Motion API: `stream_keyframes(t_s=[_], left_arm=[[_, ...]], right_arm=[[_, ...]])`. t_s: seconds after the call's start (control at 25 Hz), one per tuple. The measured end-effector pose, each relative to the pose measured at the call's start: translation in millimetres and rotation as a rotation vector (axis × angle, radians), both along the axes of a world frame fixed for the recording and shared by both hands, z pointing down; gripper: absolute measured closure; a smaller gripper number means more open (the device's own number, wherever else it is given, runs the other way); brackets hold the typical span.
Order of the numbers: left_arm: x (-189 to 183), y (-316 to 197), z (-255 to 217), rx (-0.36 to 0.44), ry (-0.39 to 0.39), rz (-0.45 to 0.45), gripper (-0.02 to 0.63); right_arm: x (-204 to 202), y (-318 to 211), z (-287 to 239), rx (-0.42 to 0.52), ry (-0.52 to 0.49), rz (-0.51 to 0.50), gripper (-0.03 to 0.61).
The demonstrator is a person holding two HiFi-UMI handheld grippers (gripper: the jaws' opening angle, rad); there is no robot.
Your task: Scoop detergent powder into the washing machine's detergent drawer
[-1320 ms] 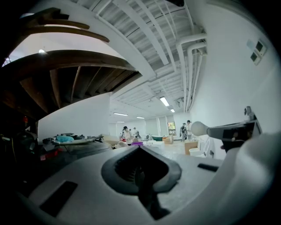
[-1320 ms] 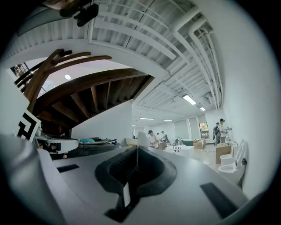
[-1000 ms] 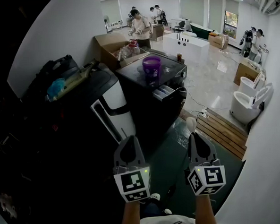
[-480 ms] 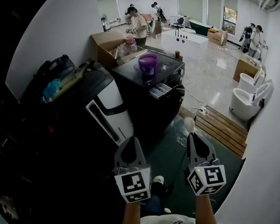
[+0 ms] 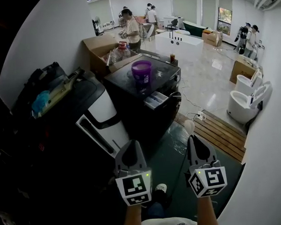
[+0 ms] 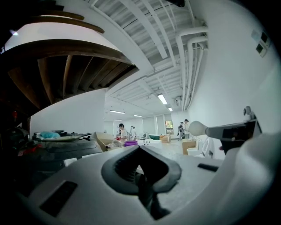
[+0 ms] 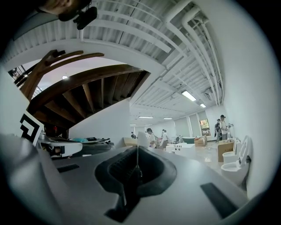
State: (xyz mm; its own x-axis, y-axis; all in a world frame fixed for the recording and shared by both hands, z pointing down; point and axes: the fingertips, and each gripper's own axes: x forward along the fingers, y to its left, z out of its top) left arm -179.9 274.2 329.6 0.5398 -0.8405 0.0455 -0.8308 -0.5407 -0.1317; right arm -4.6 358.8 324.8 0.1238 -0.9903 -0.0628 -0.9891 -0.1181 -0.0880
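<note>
- A big white-walled room with a glossy floor; a black washer (image 5: 130, 93) stands at 12 o'clock, well apart from both grippers.
- A purple tub (image 5: 141, 70) sits on the washer's top and likely holds the powder. The drawer (image 5: 156, 100) looks pulled out at the front edge, just below it.
- The right gripper (image 5: 196, 140) has its jaws closed on the handle of a white spoon (image 5: 189, 126), whose bowl points towards the washer.
- The left gripper (image 5: 130, 148) has its jaws together on nothing.
- No scooping looks begun: the approach, the dip into the tub and the tip into the drawer all remain.
- A white appliance (image 5: 102, 112) piled with bags (image 5: 43, 82) crowds 10 o'clock. A wooden pallet (image 5: 224, 130) lies at 2 o'clock, with toilets (image 5: 244, 105) beyond it. People (image 5: 131, 27) work far behind.
</note>
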Motion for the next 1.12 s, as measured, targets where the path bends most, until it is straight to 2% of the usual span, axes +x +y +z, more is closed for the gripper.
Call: stream_keyframes(t_s=[0.64,1.12], left_arm=[[69,-190,-16,0.026,0.002,0.027,0.611],[70,-251,2,-0.023,0.000,-0.009,0.611]], right_arm=[[68,-184,-14,-0.004,0.031,0.013,0.558],[81,-244,-1,-0.042,0.019,0.004,0.558]])
